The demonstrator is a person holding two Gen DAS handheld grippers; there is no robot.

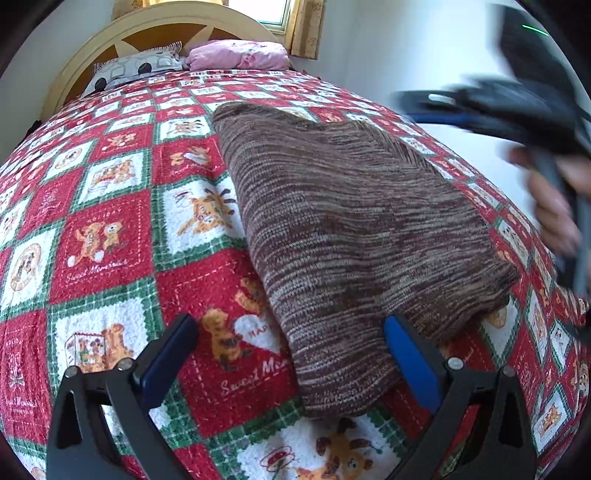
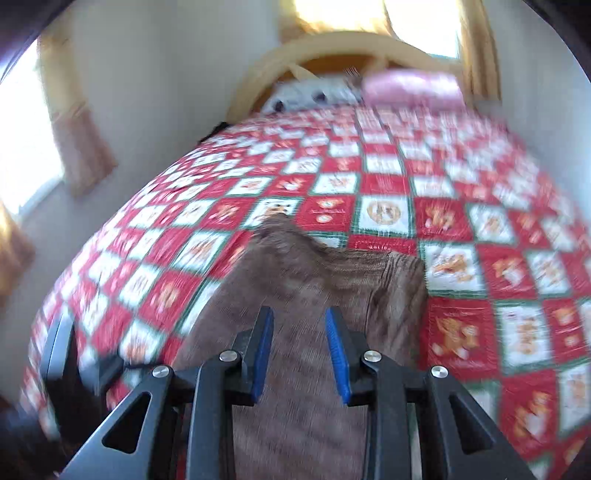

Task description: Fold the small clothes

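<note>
— What's over on the left side of the bed?

— Mostly the quilt (image 1: pixel 110 236), red and white checks with green borders and little bear pictures, spread flat over the whole bed. The left gripper (image 1: pixel 290 354) hangs low over its near edge, jaws spread wide with nothing between them. One blue pad (image 1: pixel 168 360) is over bare quilt, the other blue pad (image 1: pixel 412 363) is right at the near corner of the garment.

— And the garment itself?

— A brown striped knit sweater (image 1: pixel 351 236), folded into a thick block, lying on the quilt a little right of the middle and running away toward the headboard (image 1: pixel 110 40). Its near end sits close to the foot of the bed.

— What's up by the headboard?

— A white pillow with black spots (image 1: pixel 125 72) on the left, a pink pillow (image 1: pixel 238 53) beside it, and a window with yellow curtains (image 1: pixel 306 27) behind.

— And the right side?

— The right gripper (image 2: pixel 299 354) is up over the sweater (image 2: pixel 314 332), jaws parted by a narrow gap and gripping nothing. From the left camera it shows as a dark blur at the right edge, with the person's hand (image 1: pixel 554 206) around its handle. The picture from that gripper is smeared, so I can't tell whether it touches the knit.
</note>
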